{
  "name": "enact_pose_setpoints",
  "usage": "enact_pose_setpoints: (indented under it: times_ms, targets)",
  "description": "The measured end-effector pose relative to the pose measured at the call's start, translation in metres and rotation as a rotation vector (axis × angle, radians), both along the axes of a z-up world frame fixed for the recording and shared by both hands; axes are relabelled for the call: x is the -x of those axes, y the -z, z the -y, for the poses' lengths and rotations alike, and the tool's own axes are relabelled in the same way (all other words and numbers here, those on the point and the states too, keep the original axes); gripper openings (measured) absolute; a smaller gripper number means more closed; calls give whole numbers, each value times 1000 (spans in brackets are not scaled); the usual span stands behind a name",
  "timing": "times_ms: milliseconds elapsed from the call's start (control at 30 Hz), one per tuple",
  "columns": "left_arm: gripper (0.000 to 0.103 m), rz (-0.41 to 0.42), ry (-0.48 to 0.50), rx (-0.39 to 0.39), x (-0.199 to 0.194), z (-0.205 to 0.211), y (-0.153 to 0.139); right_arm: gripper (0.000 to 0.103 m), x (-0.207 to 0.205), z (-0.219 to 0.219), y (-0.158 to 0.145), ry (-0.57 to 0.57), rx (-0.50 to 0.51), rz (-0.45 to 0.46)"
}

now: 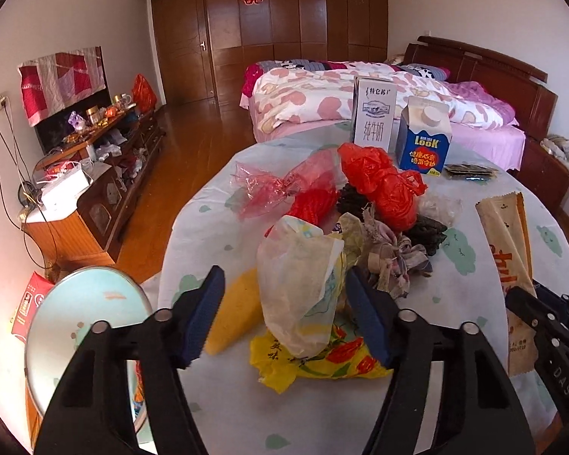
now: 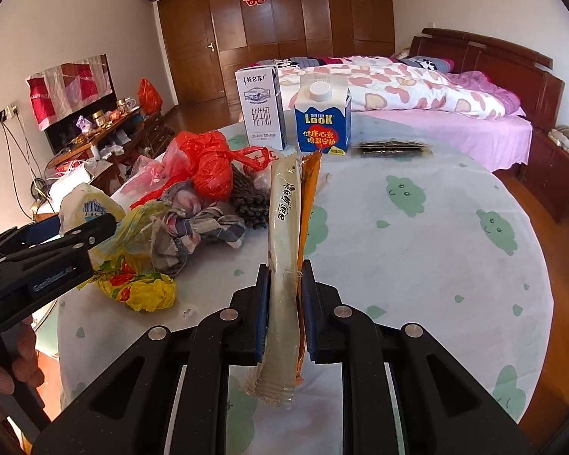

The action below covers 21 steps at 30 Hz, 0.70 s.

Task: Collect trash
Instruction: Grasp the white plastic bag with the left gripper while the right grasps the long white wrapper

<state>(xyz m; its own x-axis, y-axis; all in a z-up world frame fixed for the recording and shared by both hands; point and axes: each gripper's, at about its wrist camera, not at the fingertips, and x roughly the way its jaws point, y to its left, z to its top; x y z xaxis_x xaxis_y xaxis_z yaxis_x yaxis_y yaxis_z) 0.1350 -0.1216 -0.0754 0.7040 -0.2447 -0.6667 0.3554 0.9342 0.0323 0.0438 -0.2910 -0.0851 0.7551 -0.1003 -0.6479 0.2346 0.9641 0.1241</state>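
A pile of trash lies on the round table (image 1: 474,326): red plastic bags (image 1: 383,182), a crumpled cloth (image 1: 390,261), a yellow printed bag (image 1: 315,360) and a whitish plastic bag (image 1: 299,284). My left gripper (image 1: 286,314) is open with its jaws on either side of the whitish bag. My right gripper (image 2: 286,311) is shut on a long cream and orange snack wrapper (image 2: 284,227) and holds it upright over the table; the wrapper also shows in the left wrist view (image 1: 508,250).
A white milk carton (image 2: 261,108), a blue LOOK carton (image 2: 322,117) and a dark flat packet (image 2: 392,148) stand at the table's far side. A round stool (image 1: 83,326) is left of the table. A bed (image 2: 417,94) lies behind, a cluttered cabinet (image 1: 106,151) at left.
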Motion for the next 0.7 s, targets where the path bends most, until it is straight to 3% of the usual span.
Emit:
enact_pose_setpoints:
  times_ms: [33,133,367,700]
  targets:
    - [36,-16,9,12,-1,0,3,17,0,0,0,-3,-4,0]
    - [23,-21,37,26,1,3,3,17,0,-2,2,-12,-13,-2]
    - [19,54,45,48,22,-2,-24,17,5,-4,-4,8,-14,21]
    - [18,153,-27,132,60,-52,-69,17,14,-17,-21,5,8,67]
